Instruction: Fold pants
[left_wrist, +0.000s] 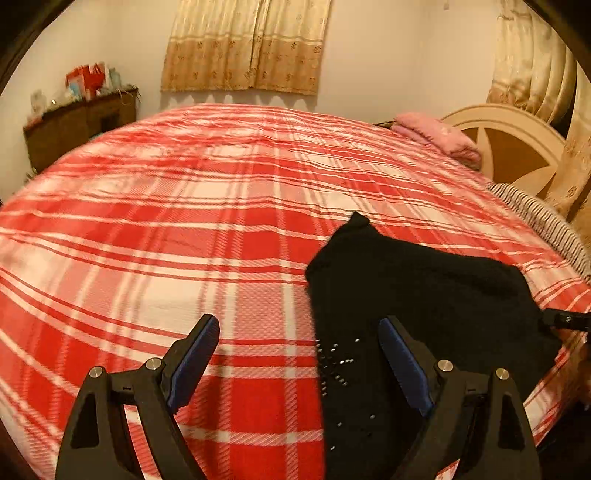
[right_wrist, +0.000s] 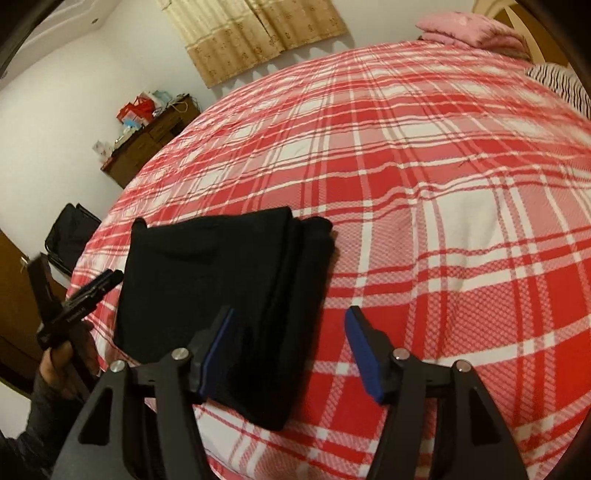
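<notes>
The black pants (right_wrist: 221, 295) lie folded into a thick block on the red plaid bed (right_wrist: 461, 221), at lower left of the right wrist view; their folds are hard to make out in the dark cloth, and the near edge is partly hidden behind the right tool (right_wrist: 291, 343); that tool stands partly open, holding nothing, its left pad over the pants, its right over bare cover. The left tool (left_wrist: 299, 347) gapes wide and empty; its view, blurred, shows small pale studs on the pants (left_wrist: 406, 295). Only the right view shows a hand (right_wrist: 66, 358) gripping the left tool.
</notes>
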